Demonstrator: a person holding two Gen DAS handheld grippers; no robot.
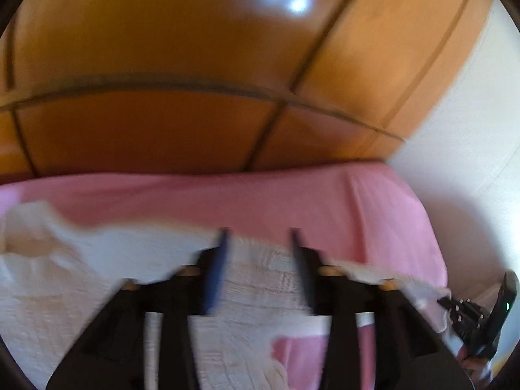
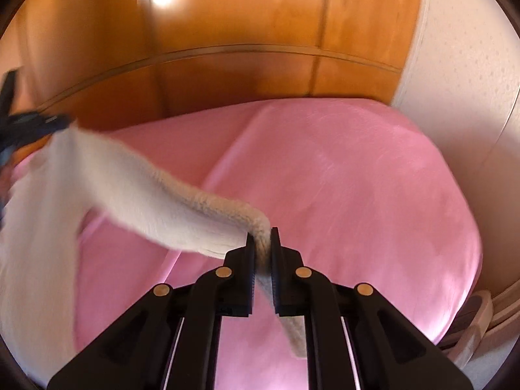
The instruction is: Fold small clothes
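A small white knitted garment (image 2: 146,188) hangs stretched above the pink bed sheet (image 2: 357,195). My right gripper (image 2: 260,237) is shut on one edge of it, and the fabric is pinched between the pads. The garment runs up and left to my left gripper (image 2: 32,123), a blurred shape at the frame's left edge. In the left wrist view my left gripper (image 1: 260,232) has its fingers well apart. The white garment (image 1: 253,279) shows between and below them, with no pad pressing on it. The view is motion-blurred. My right gripper (image 1: 481,318) appears at the far right.
An orange wooden wardrobe (image 2: 243,16) stands behind the bed. A white wall (image 2: 471,65) bounds the right side. The pink sheet (image 1: 373,201) ends at the wall, and a pale grey object (image 2: 471,318) sits low on the right.
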